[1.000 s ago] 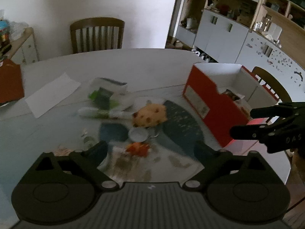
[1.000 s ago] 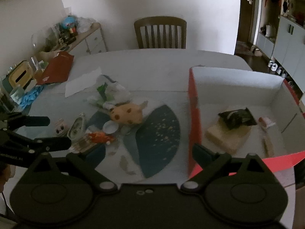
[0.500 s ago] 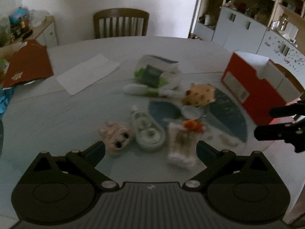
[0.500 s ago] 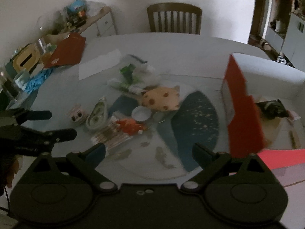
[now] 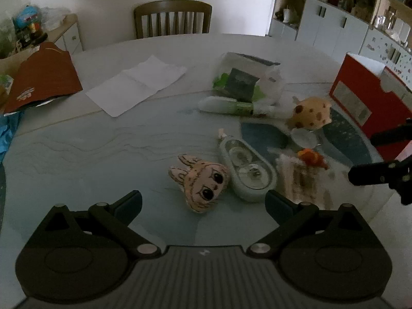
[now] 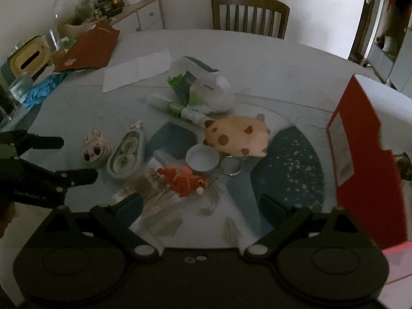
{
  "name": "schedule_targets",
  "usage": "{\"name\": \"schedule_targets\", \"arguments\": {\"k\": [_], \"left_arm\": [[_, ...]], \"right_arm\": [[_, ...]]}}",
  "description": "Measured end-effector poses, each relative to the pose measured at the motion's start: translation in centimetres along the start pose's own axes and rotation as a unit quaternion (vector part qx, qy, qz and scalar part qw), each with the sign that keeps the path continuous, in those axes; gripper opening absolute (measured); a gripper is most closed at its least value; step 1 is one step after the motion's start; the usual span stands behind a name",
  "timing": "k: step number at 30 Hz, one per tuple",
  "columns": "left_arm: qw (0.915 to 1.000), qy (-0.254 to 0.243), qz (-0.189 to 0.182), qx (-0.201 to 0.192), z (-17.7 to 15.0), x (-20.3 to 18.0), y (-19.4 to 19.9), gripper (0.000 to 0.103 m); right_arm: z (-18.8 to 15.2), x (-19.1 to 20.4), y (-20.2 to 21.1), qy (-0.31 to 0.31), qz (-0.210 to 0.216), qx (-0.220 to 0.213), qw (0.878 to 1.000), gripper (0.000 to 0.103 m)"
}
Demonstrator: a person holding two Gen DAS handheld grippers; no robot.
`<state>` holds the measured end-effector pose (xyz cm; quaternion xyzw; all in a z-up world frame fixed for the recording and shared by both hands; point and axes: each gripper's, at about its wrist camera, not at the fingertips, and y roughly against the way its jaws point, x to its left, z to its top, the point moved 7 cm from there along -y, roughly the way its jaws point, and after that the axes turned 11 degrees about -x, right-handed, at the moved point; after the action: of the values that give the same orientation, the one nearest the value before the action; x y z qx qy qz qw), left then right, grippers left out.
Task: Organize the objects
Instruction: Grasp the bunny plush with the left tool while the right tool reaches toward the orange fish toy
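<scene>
Left gripper (image 5: 203, 203): fingers spread, empty, just before the doll head (image 5: 199, 181).
Right gripper (image 6: 200, 204): spread, empty.
Tape dispenser (image 5: 246, 168): touching the doll head's right, seemingly.
Red box (image 6: 360, 154): far right.

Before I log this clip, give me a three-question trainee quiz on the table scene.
1. True or false: the left gripper is shut on the cartoon-face plush.
2. What lies right beside the spotted yellow plush? A) small white bowl B) white paper sheet C) yellow tissue box
3. Fill in: the red box stands at the table's ____ side in the right wrist view.

Key: 1 false, both grippers are open and empty, including the right gripper; 2 A; 3 right.
</scene>
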<state>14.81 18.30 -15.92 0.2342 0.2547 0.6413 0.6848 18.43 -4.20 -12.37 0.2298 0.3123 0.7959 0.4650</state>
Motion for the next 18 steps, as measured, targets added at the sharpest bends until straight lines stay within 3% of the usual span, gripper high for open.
{"name": "schedule_targets", "arguments": {"k": [18], "left_arm": [[0.9998,-0.009,-0.016,0.003,0.7,1.1,-3.0,0.102]], "right_arm": [[0.3,0.3,-4.5,-0.020,0.012,0.026,0.999,0.085]]}}
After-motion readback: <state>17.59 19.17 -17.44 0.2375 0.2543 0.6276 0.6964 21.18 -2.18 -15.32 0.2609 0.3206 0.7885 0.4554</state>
